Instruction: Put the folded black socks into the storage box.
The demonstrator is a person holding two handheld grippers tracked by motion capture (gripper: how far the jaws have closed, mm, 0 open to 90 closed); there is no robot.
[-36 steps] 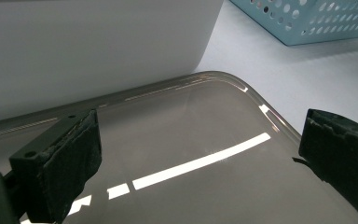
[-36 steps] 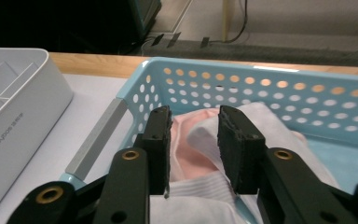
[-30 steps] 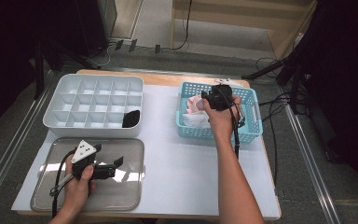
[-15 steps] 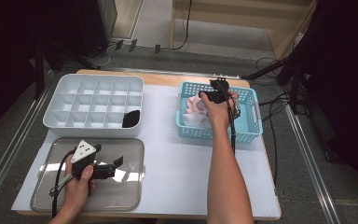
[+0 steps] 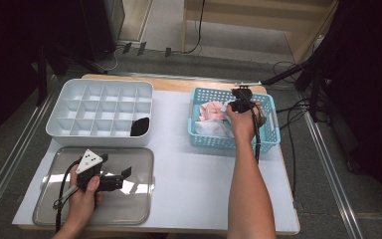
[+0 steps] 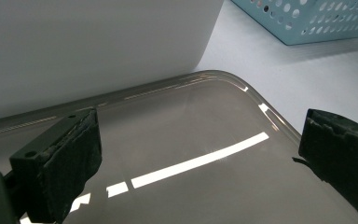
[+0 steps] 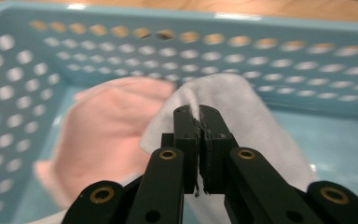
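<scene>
My right gripper (image 5: 229, 106) reaches into the light blue basket (image 5: 229, 143) at the right. Its jaws have just been closing and are now shut on a fold of white cloth (image 7: 256, 121), pinched at the tips of the right gripper (image 7: 199, 114). A pink cloth (image 7: 107, 135) lies beside it in the basket (image 7: 121, 51), and it is seen from above as the pink cloth (image 5: 208, 109) next to the white cloth (image 5: 210, 127). My left gripper (image 5: 112, 178) rests low over the grey tray (image 5: 139, 201). The left gripper (image 6: 204, 135) is open, with nothing between its jaws.
A white compartment box (image 5: 59, 112) stands behind the tray, with a black object (image 5: 140, 126) in its near right cell. Its wall (image 6: 98, 46) rises close ahead of the left gripper. White table cover lies between the tray and the basket (image 6: 317, 18).
The right gripper has sunk a little into the basket and its jaws have closed on the white cloth. The left hand has not moved.
</scene>
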